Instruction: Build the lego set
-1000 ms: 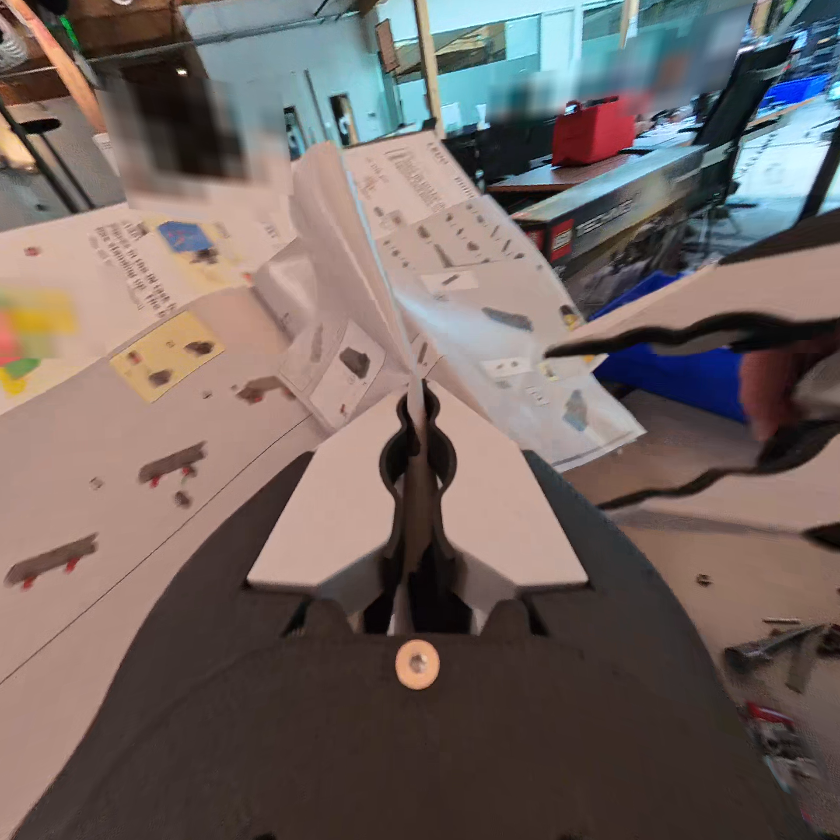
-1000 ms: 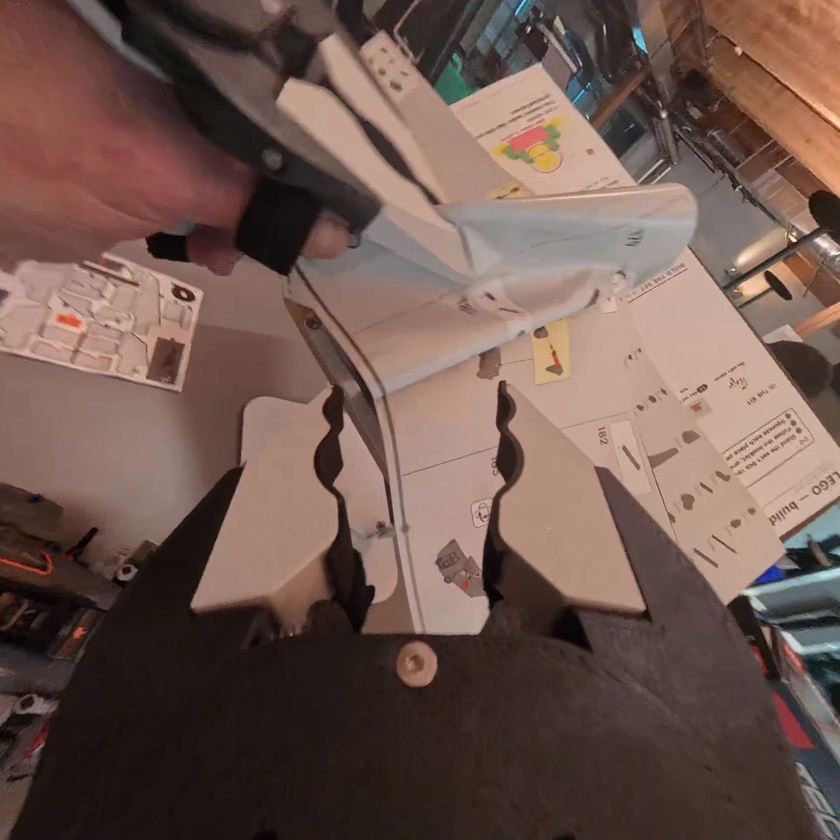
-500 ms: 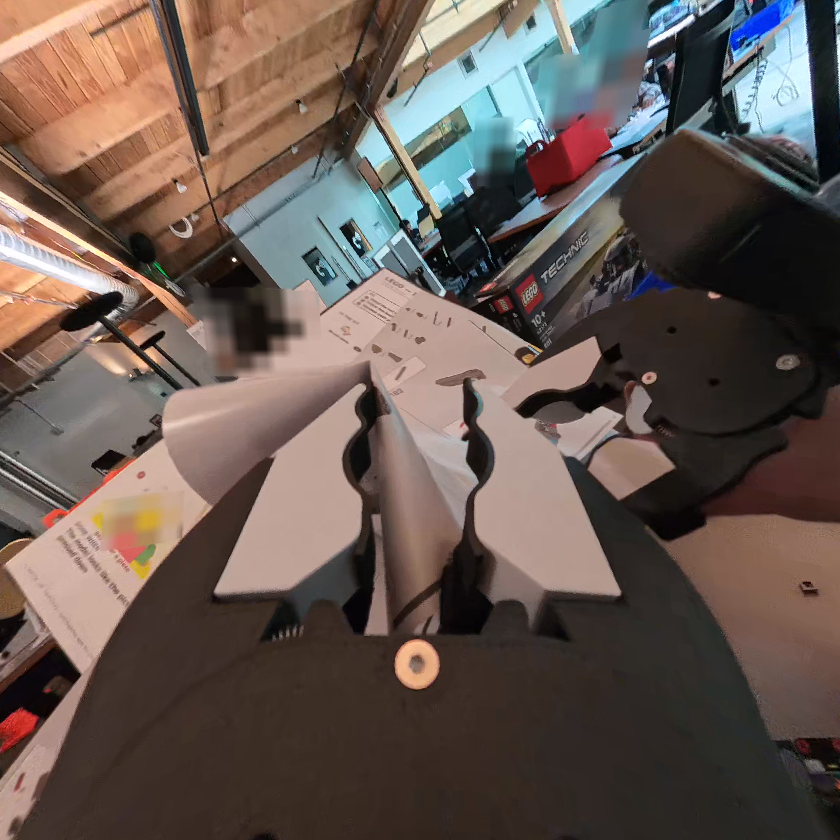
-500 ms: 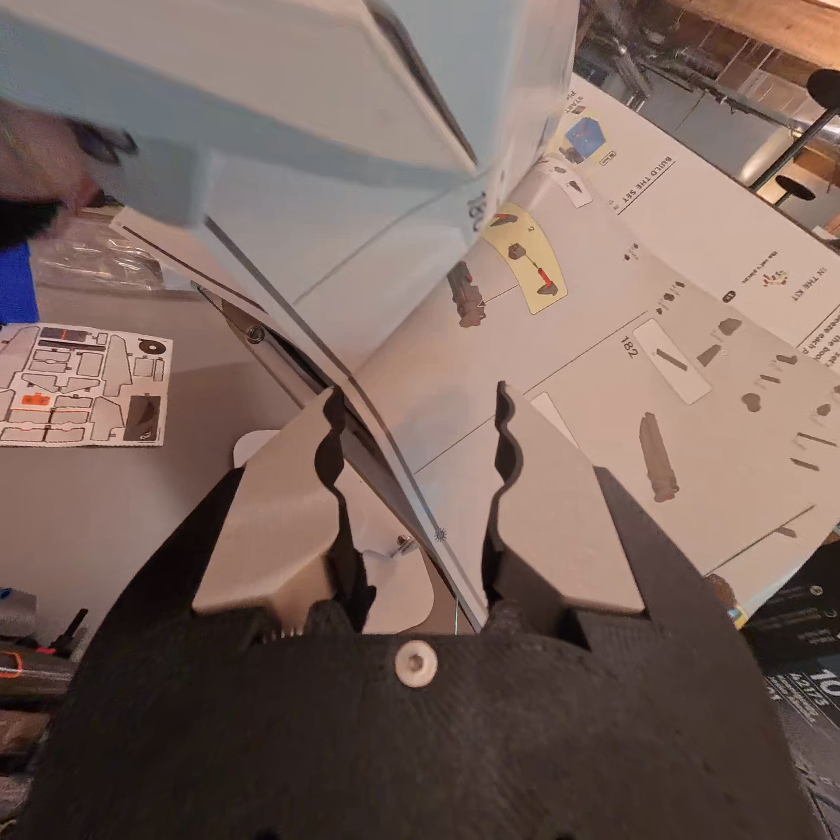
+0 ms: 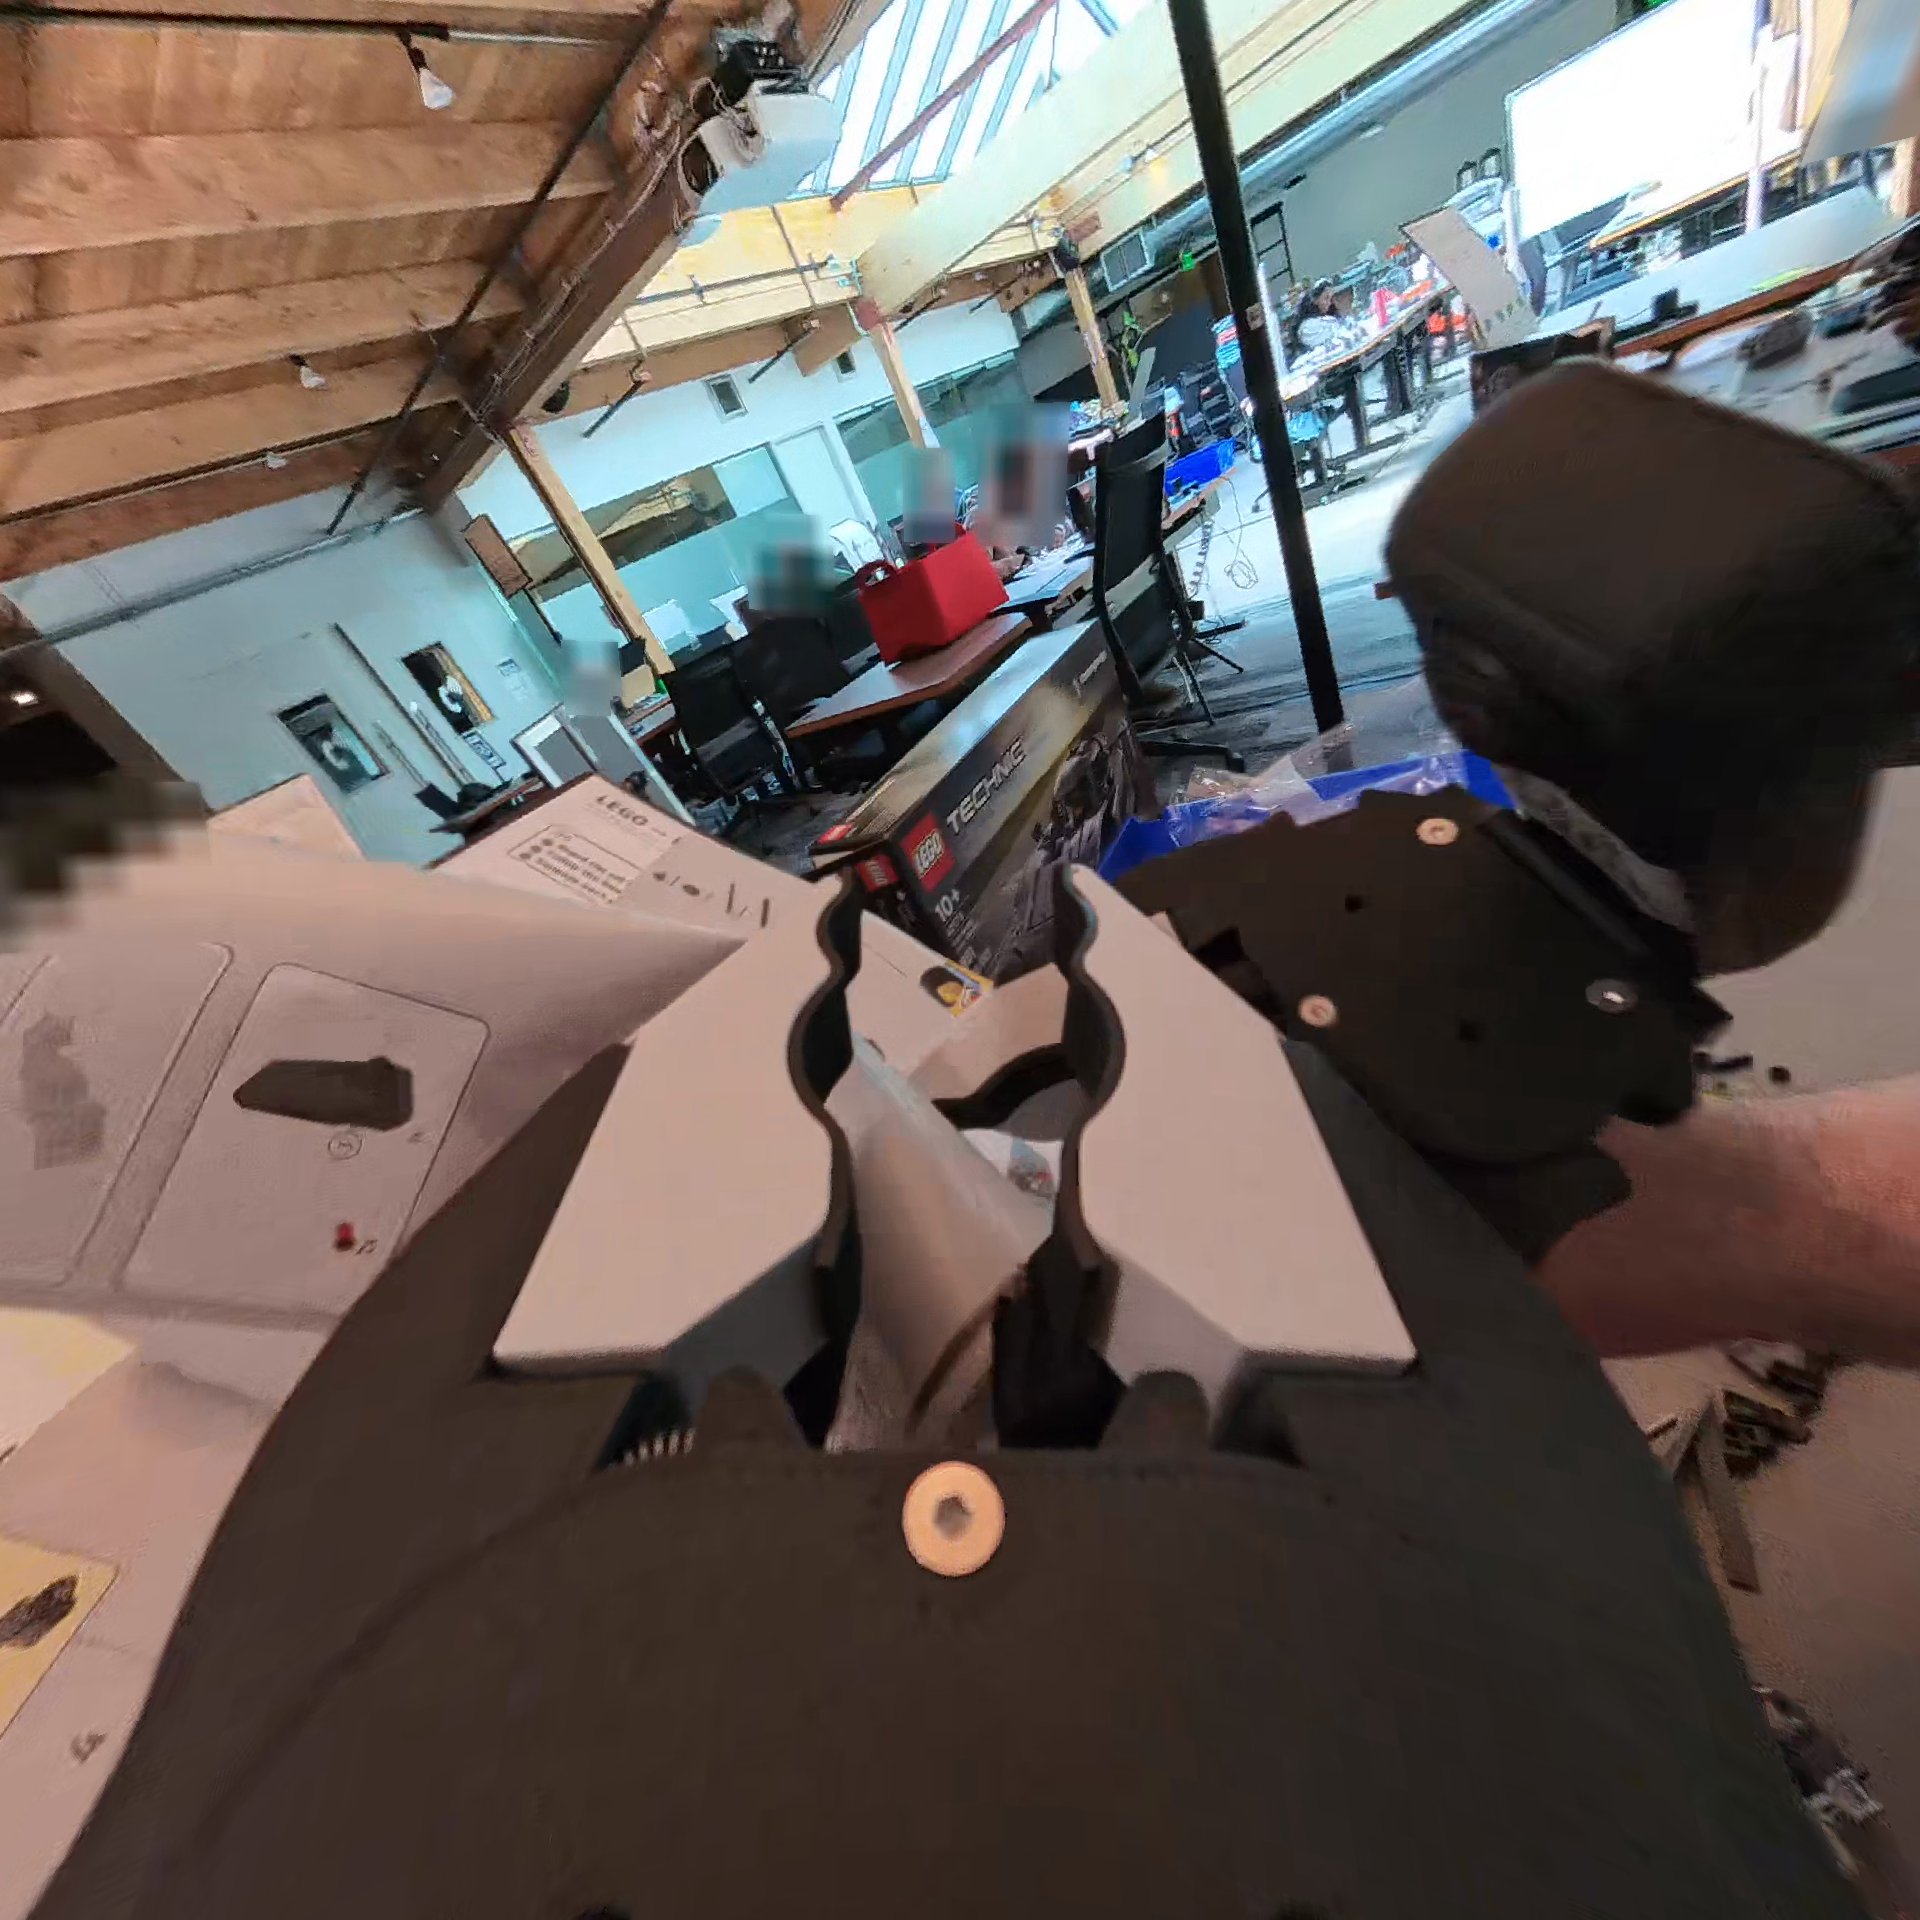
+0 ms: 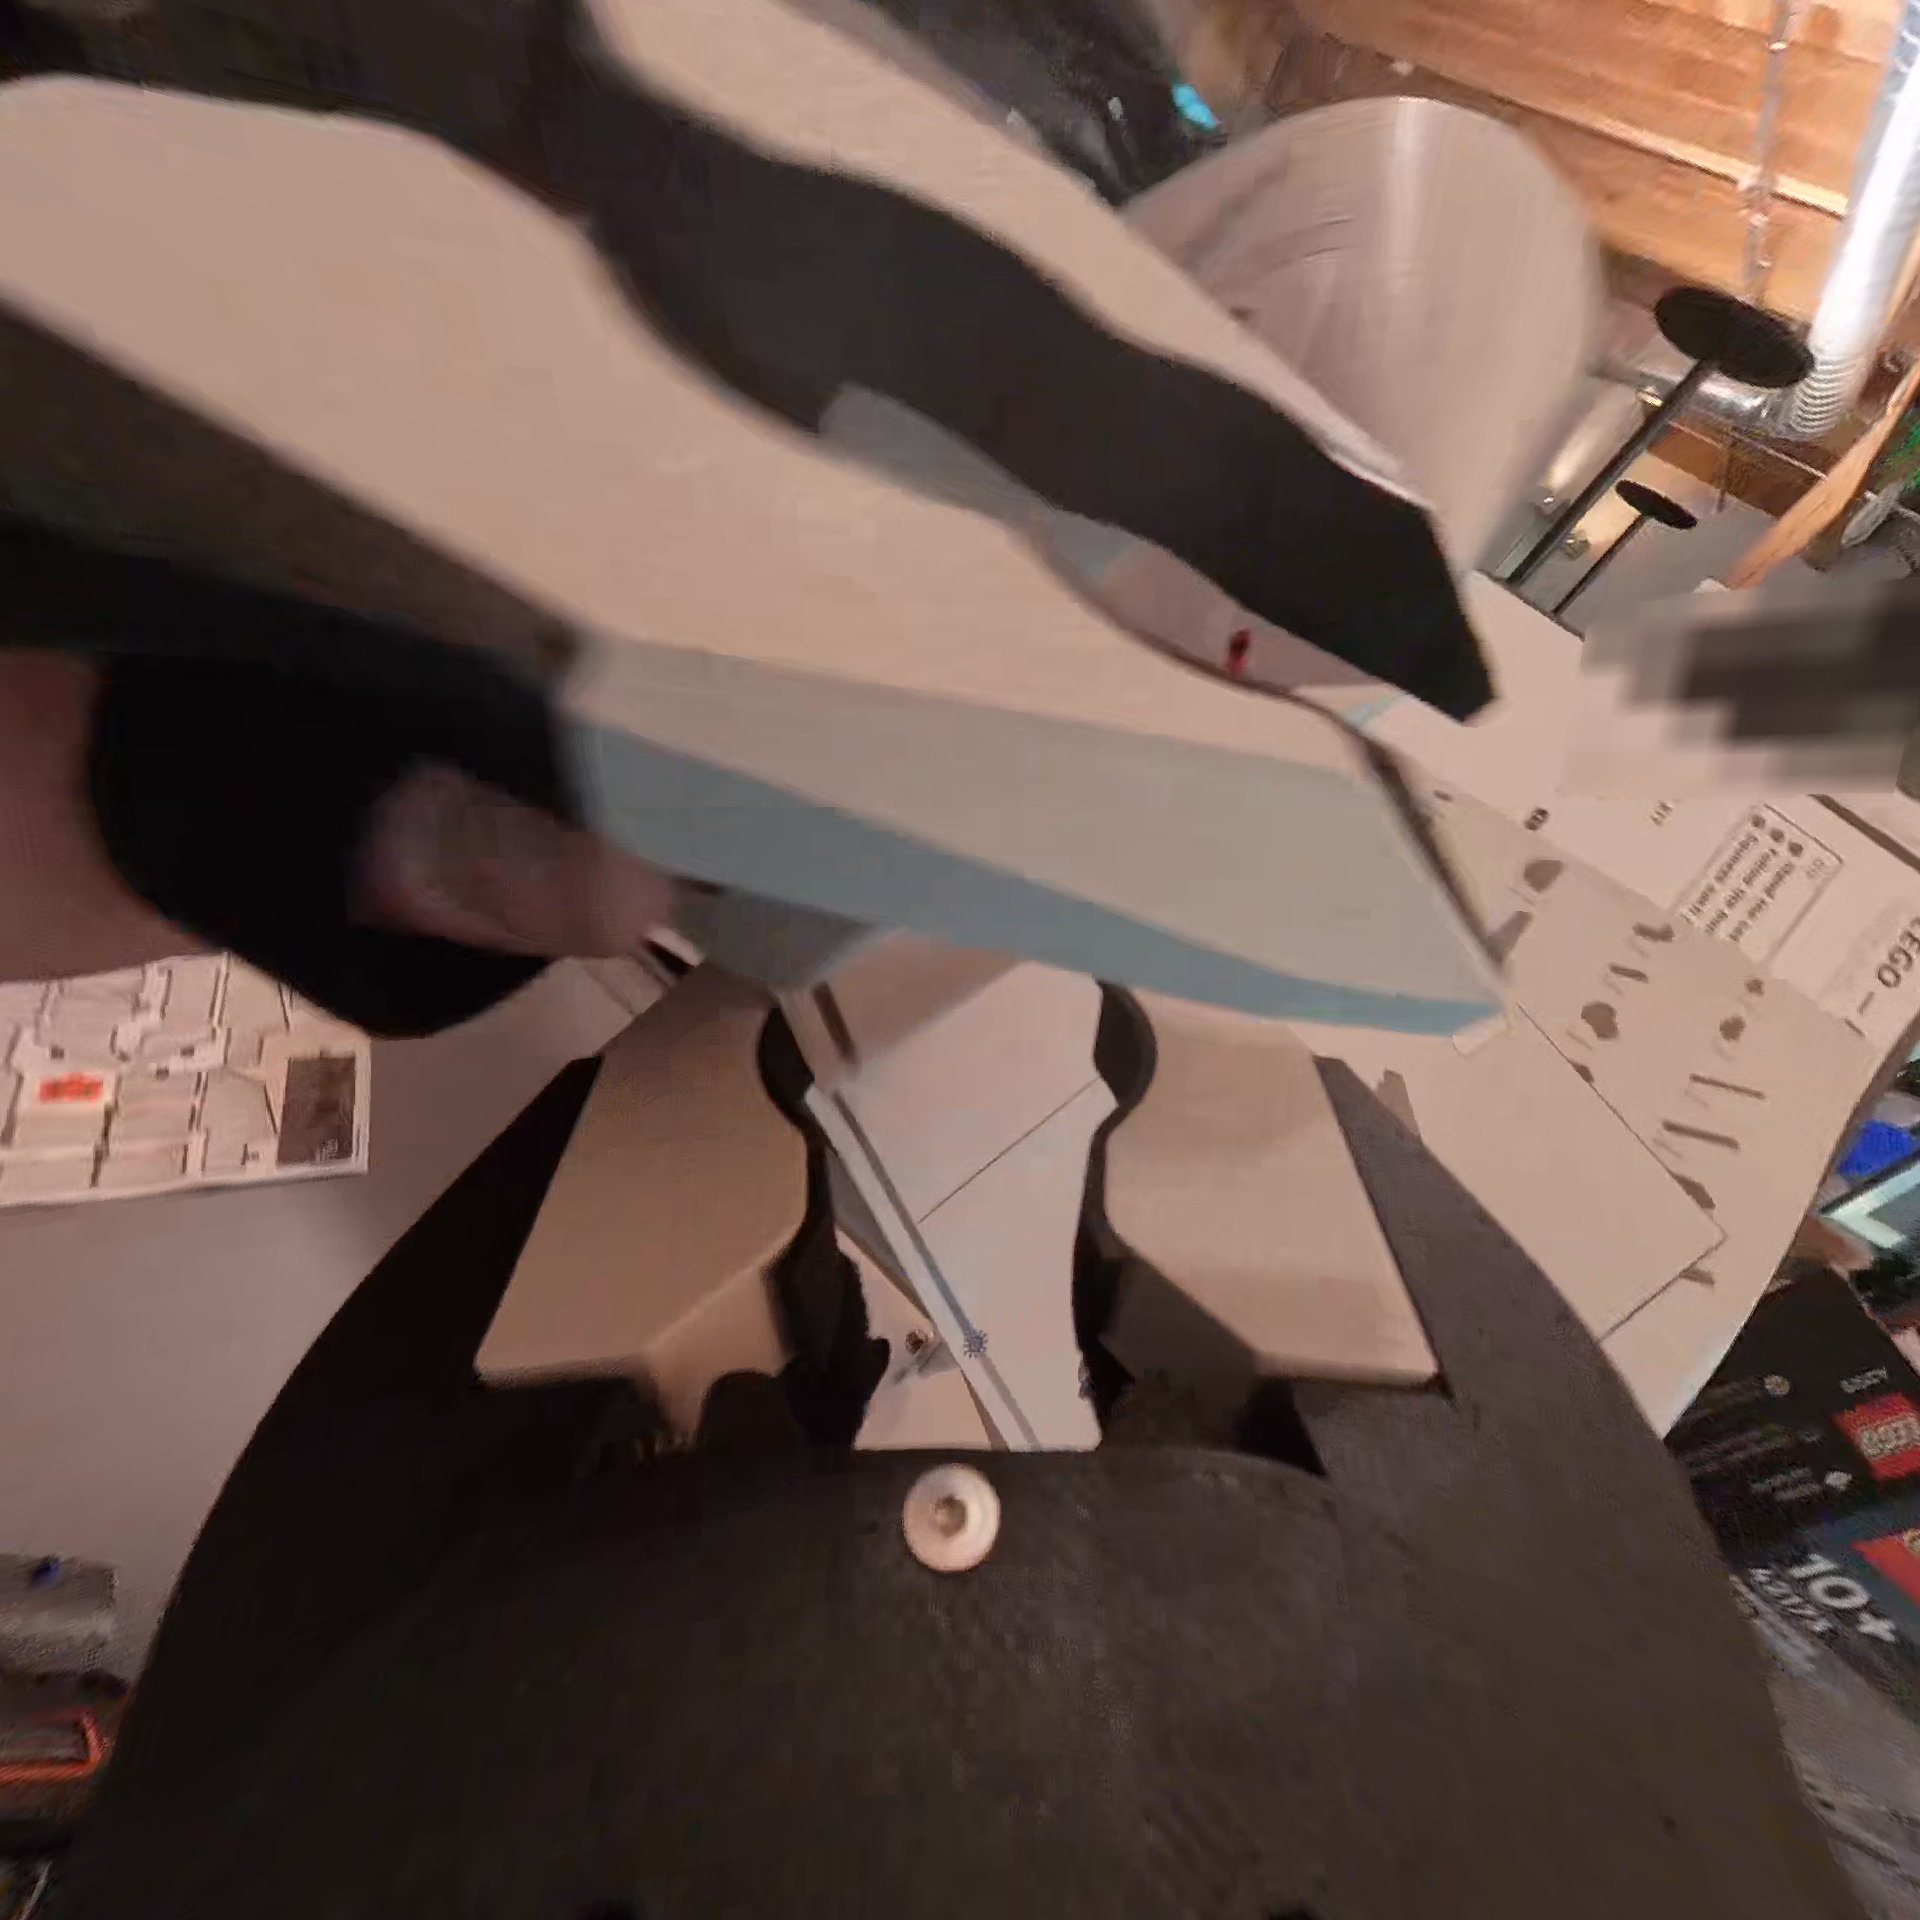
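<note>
The open instruction booklet lies on the table, its pages printed with part drawings. My left gripper is open, tilted up toward the room, with a curled page standing loosely between its jaws. My right gripper is open low over the booklet, with the spine running between its jaws. In the right wrist view the left gripper's fingers hang blurred just above, over a lifted stack of pages. The right gripper's black body, held by a hand, shows in the left wrist view.
A black Lego box stands at the table's far edge and shows in the right wrist view. A blue bin sits behind it. A sticker sheet lies to the left. Loose dark parts lie at the right. My right fingertips sit around 10 centimeters from my left ones.
My left gripper let go of the page it pinched, opened wider and tilted up. The stack of pages swung over toward the left. My right gripper stayed open over the spine.
</note>
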`<state>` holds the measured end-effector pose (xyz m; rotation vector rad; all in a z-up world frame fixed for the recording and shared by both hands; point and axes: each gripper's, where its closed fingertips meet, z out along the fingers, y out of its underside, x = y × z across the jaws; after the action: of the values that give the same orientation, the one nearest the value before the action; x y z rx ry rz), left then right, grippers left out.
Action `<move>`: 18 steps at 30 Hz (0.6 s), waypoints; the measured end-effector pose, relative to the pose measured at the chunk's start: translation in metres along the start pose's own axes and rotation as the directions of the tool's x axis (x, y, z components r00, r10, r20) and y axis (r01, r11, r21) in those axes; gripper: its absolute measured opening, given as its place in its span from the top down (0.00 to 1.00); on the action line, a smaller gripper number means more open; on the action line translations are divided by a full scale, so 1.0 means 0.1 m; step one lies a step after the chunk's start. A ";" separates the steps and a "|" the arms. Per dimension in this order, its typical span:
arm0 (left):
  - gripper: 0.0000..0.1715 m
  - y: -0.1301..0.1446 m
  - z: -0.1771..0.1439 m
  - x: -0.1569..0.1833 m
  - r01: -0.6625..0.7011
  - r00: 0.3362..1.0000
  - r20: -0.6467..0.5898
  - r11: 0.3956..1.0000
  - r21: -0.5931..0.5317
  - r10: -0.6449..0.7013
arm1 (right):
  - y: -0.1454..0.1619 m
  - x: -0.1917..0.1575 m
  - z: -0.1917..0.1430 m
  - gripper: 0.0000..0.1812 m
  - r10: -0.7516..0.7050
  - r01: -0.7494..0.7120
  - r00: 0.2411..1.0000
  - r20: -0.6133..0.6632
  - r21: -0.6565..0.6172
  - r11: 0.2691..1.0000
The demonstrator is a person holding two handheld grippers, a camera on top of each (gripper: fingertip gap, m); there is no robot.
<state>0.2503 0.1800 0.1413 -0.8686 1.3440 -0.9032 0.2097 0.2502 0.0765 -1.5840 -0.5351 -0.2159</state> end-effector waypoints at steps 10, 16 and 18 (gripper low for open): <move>0.74 0.76 -1.35 -1.09 0.122 0.856 0.515 0.985 -0.123 -0.042 | 0.51 0.99 -0.25 0.78 0.347 -0.345 0.923 -0.168 0.045 0.938; 0.54 1.68 -1.85 -1.58 0.407 0.718 0.679 0.884 -0.231 -0.153 | 1.04 1.23 -0.27 0.73 0.310 -0.348 0.913 -0.265 -0.110 0.931; 0.53 1.78 -1.79 -1.58 0.412 0.721 0.679 0.874 -0.256 -0.141 | 1.09 1.22 -0.27 0.73 0.263 -0.310 0.922 -0.285 -0.137 0.941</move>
<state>0.0747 0.3973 0.0372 -1.5745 0.7835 -0.4680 0.3704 0.2480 0.0373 -1.7546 -0.0726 -0.2512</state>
